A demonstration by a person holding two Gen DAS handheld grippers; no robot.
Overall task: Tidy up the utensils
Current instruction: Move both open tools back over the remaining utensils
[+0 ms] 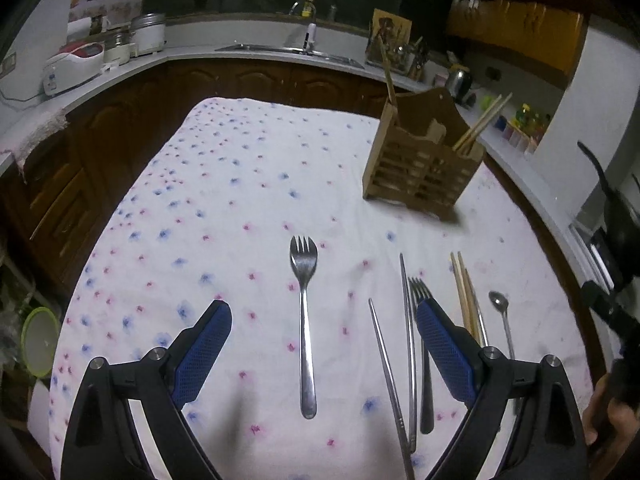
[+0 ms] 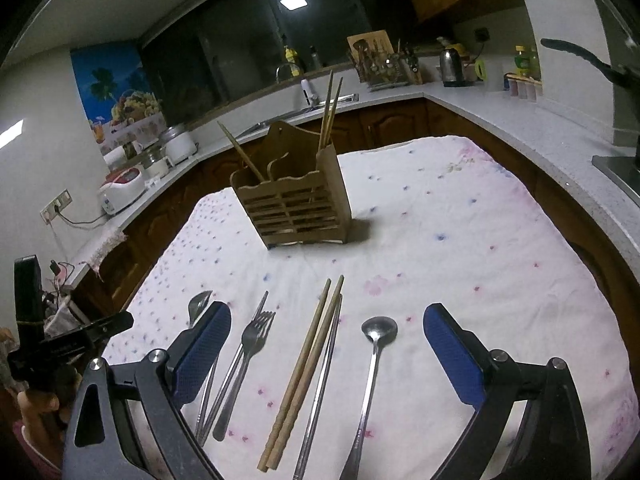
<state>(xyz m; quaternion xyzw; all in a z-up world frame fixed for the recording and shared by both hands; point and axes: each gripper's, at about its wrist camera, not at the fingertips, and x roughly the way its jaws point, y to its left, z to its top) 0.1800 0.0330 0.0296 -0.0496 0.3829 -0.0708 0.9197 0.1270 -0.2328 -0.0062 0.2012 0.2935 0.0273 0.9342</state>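
Observation:
A wooden utensil holder [image 1: 420, 168] [image 2: 294, 204] stands on the flowered tablecloth [image 1: 256, 184] with chopsticks [image 2: 330, 108] in it. In the left wrist view a steel fork [image 1: 305, 320] lies between the fingers of my open, empty left gripper [image 1: 324, 312]. To its right lie metal chopsticks [image 1: 406, 352], a second fork [image 1: 424, 360], wooden chopsticks [image 1: 464, 292] and a spoon [image 1: 502, 320]. My right gripper [image 2: 328, 316] is open and empty above the wooden chopsticks [image 2: 304, 376], a metal chopstick [image 2: 320, 392], the spoon [image 2: 374, 364] and the fork [image 2: 246, 360].
A kitchen counter [image 2: 500, 120] wraps around the table with a sink [image 1: 288, 49], rice cookers [image 1: 74, 66], a kettle [image 2: 451, 65] and bottles. A pan handle [image 2: 580, 58] sticks out at the right. The other gripper [image 2: 40, 344] shows at the left edge.

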